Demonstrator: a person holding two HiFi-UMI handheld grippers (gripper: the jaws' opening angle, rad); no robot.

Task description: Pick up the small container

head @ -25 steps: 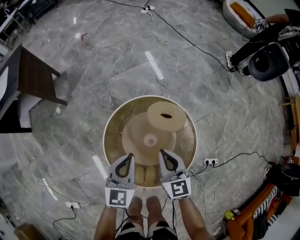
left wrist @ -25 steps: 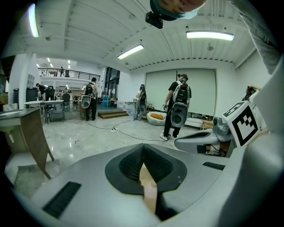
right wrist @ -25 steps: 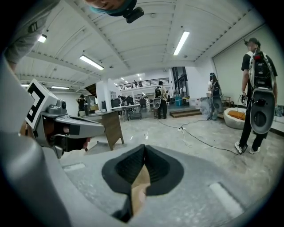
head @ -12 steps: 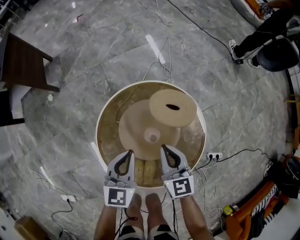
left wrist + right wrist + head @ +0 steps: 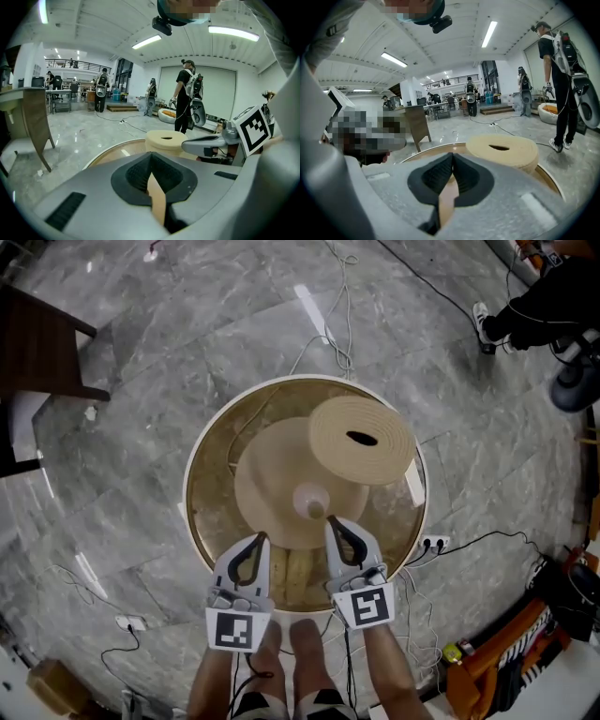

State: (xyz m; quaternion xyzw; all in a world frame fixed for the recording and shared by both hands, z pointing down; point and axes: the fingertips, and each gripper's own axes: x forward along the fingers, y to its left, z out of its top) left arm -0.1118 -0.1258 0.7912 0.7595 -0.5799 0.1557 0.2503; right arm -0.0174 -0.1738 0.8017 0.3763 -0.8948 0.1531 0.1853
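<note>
Looking down, head view: a round desk (image 5: 187, 507) with a pale rim carries a wide tan dish (image 5: 267, 474) and a slotted round box (image 5: 362, 439) that overlaps the dish's far right edge.
Small container, head view: judged to be the little pale round thing (image 5: 310, 501) sitting at the middle of the wide tan dish. It looks round from above, so no long axis shows.
Left hand-held gripper, head view: it (image 5: 260, 539) hangs over the desk's near edge with its jaws pressed together and nothing in them. The small container lies ahead and to its right, clearly apart.
Right hand-held gripper, head view: it (image 5: 330, 520) also has its jaws together and is empty. Its tip is just beside the small container, which sits a little ahead and to the left.
Left gripper view: the jaw tips meet, and only the slotted round box (image 5: 165, 139) and the right hand-held gripper (image 5: 187, 145) show beyond them. The small container cannot be seen.
Right gripper view: the jaws (image 5: 452, 156) are closed with nothing gripped, and the slotted round box (image 5: 502, 150) stands ahead to the right. The small container is hidden behind the jaws.
Nearer hand: the right, by a clear margin. Its jaws would likely need to part before they can straddle the small container.
</note>
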